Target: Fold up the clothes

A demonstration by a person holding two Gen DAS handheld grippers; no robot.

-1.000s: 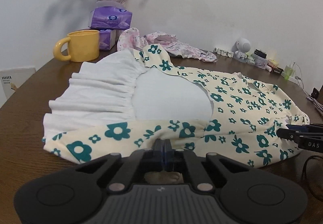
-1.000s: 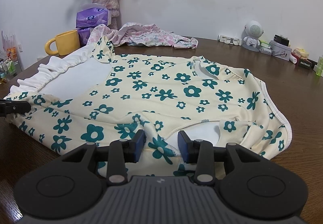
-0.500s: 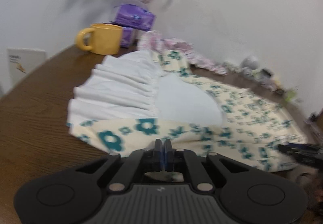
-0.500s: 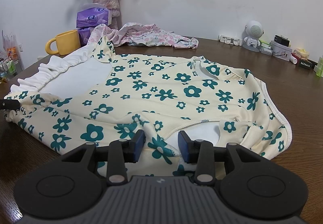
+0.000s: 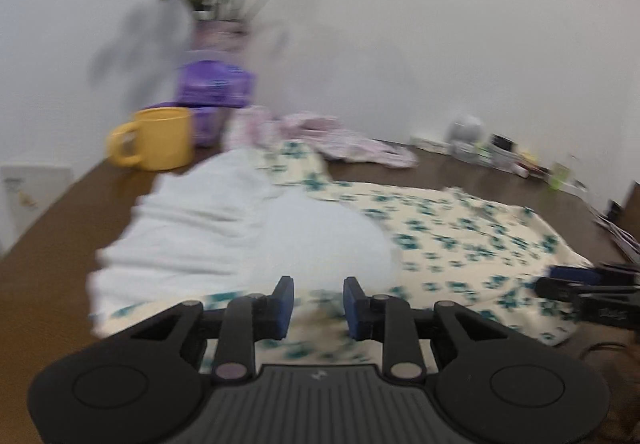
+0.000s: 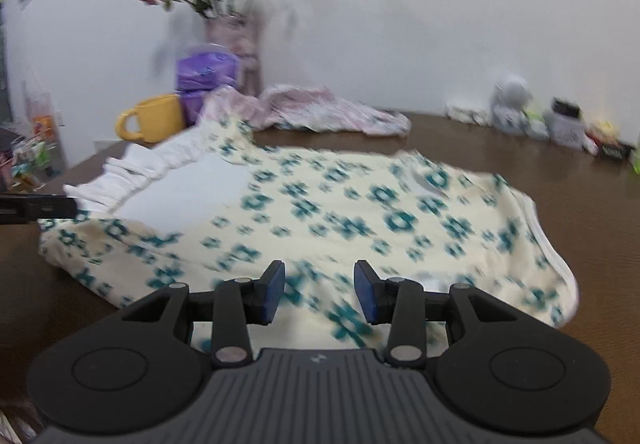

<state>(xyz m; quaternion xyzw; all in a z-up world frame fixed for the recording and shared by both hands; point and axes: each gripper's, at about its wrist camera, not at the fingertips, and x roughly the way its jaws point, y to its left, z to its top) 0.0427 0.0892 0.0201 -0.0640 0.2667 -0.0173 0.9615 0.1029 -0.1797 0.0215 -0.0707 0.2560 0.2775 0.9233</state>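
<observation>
Floral dress [image 6: 320, 212] lies spread on the brown surface [image 6: 580, 212], white lining [image 5: 224, 228] showing at its left end; left tongs [image 5: 318, 306] have just been opening — pads apart above the near hem, nothing gripped; right tongs [image 6: 320, 292] apart over the cloth; mug [image 5: 160, 138] behind.

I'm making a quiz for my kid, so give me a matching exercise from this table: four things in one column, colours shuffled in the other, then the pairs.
Things:
1. mug
2. tissue pack
3. table
4. flowers on the spread garment

Colours:
A. brown
B. teal
C. yellow
D. purple

Pairs: 1-C, 2-D, 3-A, 4-B
</observation>
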